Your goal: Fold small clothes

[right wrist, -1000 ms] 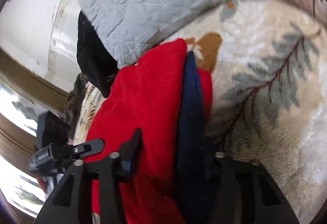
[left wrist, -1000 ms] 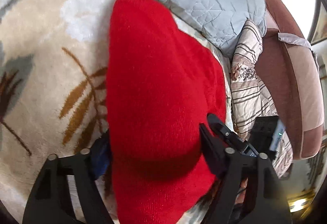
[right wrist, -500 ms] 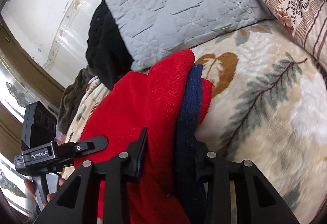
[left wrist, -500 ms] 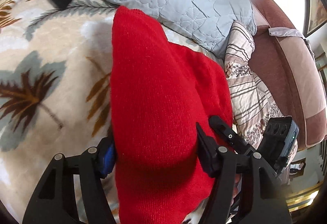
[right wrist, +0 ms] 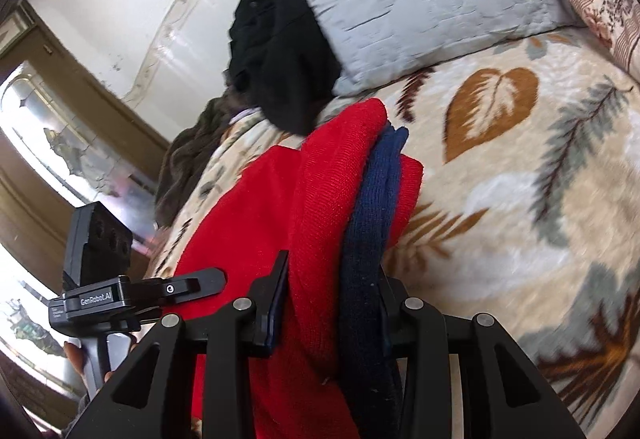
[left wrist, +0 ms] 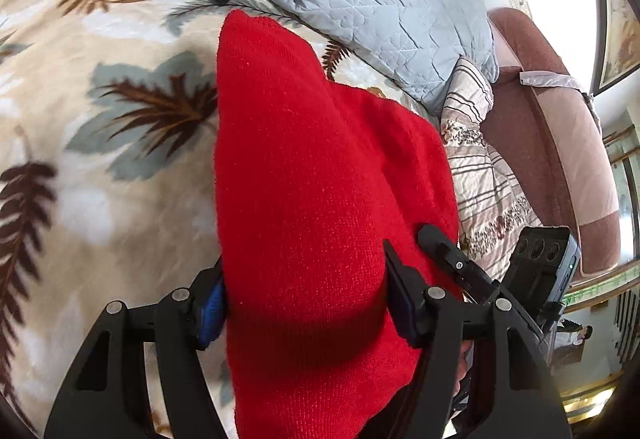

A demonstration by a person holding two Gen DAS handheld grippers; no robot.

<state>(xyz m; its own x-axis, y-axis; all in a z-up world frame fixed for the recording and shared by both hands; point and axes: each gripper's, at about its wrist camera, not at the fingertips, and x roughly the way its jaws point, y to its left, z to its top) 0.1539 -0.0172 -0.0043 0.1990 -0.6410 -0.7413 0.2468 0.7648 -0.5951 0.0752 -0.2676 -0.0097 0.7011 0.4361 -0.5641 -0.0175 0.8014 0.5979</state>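
The left gripper (left wrist: pixel 304 299) has its two black fingers pressed on both sides of a wide bunch of the red knit garment (left wrist: pixel 320 199), which fills the space between them and hangs below. The right gripper (right wrist: pixel 332 303) pinches a narrower bunch of the same garment, red layers together with a dark navy knit band (right wrist: pixel 372 231) that lies against its right finger. In the left view the right gripper appears just beside the cloth, on its right edge.

The garment is soft, with fine ribs, and its far end comes to a rounded point. It is held above a fleece blanket (left wrist: pixel 100 143), cream with brown and grey-green leaves, fluffy in texture.

Further away a pale grey quilted pillow (left wrist: pixel 392 11) lies on the blanket, with a crumpled black cloth (right wrist: pixel 280 55) touching its edge. Beside the pillow there is a striped cream and brown pillow (left wrist: pixel 480 175), and behind it a padded brown headboard (left wrist: pixel 548 143).
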